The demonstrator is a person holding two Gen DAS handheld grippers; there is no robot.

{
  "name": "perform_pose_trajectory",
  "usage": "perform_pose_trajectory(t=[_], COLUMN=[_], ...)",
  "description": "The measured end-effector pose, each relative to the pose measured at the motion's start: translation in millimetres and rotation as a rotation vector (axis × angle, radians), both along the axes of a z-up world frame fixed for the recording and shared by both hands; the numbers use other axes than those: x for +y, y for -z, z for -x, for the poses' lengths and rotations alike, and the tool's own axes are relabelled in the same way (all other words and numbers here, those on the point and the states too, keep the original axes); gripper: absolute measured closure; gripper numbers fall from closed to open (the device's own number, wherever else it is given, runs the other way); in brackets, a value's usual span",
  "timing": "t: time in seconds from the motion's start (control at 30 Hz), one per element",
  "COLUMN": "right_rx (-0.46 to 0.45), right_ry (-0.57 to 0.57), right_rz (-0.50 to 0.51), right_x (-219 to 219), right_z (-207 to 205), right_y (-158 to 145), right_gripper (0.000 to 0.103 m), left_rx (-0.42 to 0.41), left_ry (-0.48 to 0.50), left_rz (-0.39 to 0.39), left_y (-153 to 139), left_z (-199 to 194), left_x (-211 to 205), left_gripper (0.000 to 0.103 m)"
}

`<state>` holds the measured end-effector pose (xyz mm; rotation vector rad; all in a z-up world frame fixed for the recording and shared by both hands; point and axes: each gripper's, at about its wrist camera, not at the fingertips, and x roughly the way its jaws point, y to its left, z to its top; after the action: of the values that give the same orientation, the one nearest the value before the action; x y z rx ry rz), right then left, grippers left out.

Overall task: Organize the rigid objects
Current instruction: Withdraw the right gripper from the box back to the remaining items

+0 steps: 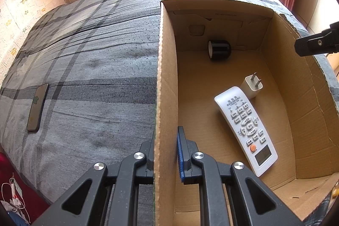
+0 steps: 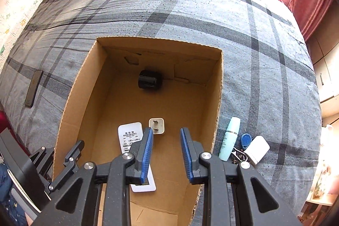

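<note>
We have three things in the cardboard box (image 2: 216, 86) already: the white remote (image 1: 245, 130) and the plug adapter (image 1: 252, 86) at the frame's lower right, the black cylinder (image 1: 219, 49) against the far wall. Our left gripper (image 1: 165, 154) pinches the box's left wall, steadying it. Our right gripper (image 2: 166, 154) hangs spread and empty above the box floor. Still outside, at lower right of the right wrist view, lie the pale tube (image 2: 229, 139), blue tag (image 2: 246, 140) and white case (image 2: 257, 149); a phone (image 1: 37, 107) lies at far left. Next we should clear the rim fully before swinging right, then take the tube across its narrow body.
</note>
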<state>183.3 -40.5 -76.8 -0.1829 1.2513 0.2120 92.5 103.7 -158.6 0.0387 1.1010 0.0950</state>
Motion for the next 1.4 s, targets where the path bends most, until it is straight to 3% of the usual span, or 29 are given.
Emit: perform_pose_trajectory(t=[0.33,0.5,0.63,0.8,1.07,1.13,1.2,1.27,1.4], right_rx=[-0.027,-0.057,-0.069,-0.065,-0.034,-0.021,-0.002,0.005,0.026], right_ry=[0.038,0.097,0.152,0.203,0.278,0.296,0.31,0.322,0.361], right_rz=[-0.017,-0.006,0.004,0.013,0.036,0.037,0.031,0.015,0.014], right_x=[-35.4,-65.8,-91.4,-116.7,-147.9,-154.0,-159.5,-164.0,-173.8], right_z=[3.1,1.3,-2.0,-5.6,-9.0,-10.3,-12.7,-13.7,-18.6], right_y=[-17.3,-25.1,-27.8,-24.3,-3.4,4.3,13.1,21.1,36.8], right_gripper=[0.068,0.059,0.057,0.057,0.047,0.043,0.021,0.011,0.011], left_rx=[0.002,0.003,0.004,0.003,0.003,0.004,0.005,0.005,0.006], left_ry=[0.001,0.001,0.001,0.003,0.004,0.004,0.004,0.003,0.003], left_rz=[-0.003,-0.002,-0.004,-0.006,-0.009,-0.01,-0.007,-0.008,-0.008], left_y=[-0.9,-1.1,-0.9,-0.7,-0.8,-0.6,-0.4,-0.4,-0.3], left_z=[-0.6,-0.9,-1.0,-1.0,-0.9,-0.9,-0.8,-0.7,-0.9], left_x=[0.2,0.3,0.2,-0.2,-0.4,-0.9,-0.4,-0.4,-0.8], left_gripper=[0.088,0.088,0.088,0.088,0.088,0.088,0.088,0.088,0.088])
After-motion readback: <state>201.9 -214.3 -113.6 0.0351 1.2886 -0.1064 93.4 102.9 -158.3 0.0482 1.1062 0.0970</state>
